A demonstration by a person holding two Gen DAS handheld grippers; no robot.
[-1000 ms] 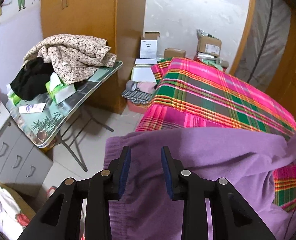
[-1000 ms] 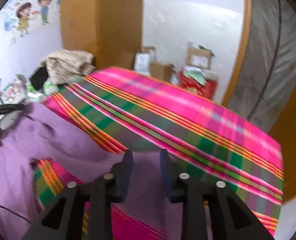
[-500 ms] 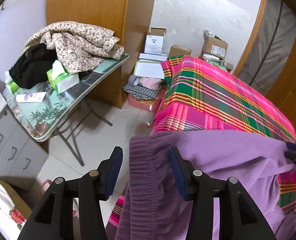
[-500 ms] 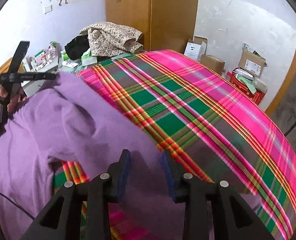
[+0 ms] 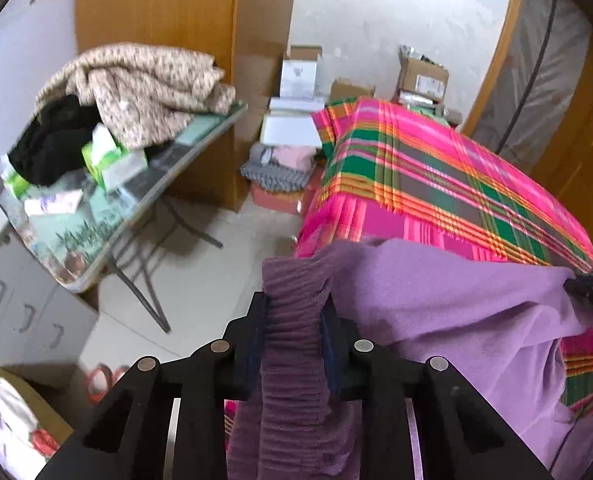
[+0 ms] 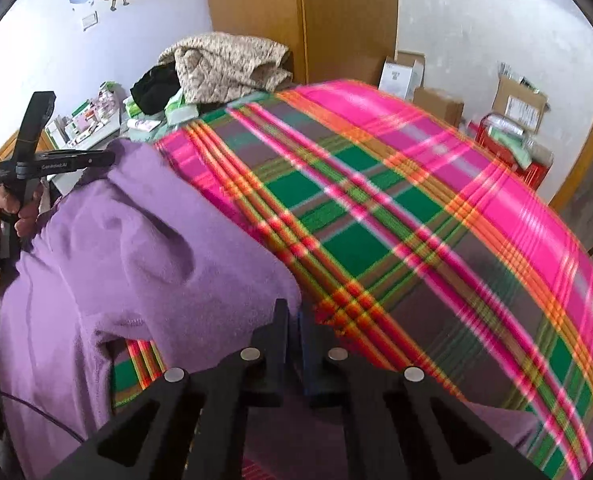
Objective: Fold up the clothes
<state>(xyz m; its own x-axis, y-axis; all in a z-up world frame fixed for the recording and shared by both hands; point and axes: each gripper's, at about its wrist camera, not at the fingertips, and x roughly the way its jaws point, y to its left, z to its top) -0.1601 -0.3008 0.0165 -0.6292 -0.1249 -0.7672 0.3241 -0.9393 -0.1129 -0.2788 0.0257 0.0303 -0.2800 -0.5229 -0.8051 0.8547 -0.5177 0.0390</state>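
A purple knit sweater (image 5: 456, 308) is held up between both grippers over the near end of a bed with a pink and green plaid cover (image 5: 436, 176). My left gripper (image 5: 294, 312) is shut on the sweater's ribbed hem band, which bunches between the fingers and hangs down. My right gripper (image 6: 292, 320) is shut on the other edge of the sweater (image 6: 136, 256), with the jaws nearly touching. The left gripper also shows at the left of the right wrist view (image 6: 96, 158). The sweater drapes down over the bed's near edge.
A folding table (image 5: 108, 216) to the left carries a floral quilt (image 5: 136, 88), black clothing and tissue packs. Grey drawers (image 5: 20, 308) stand beside it. Cardboard boxes (image 5: 422, 76) and a wooden wardrobe (image 5: 176, 20) stand at the back wall. Tiled floor lies between table and bed.
Both grippers closed on the sweater: the left on the ribbed hem, the right on the far edge. The sweater has lifted and bunched higher over the bed's near edge.
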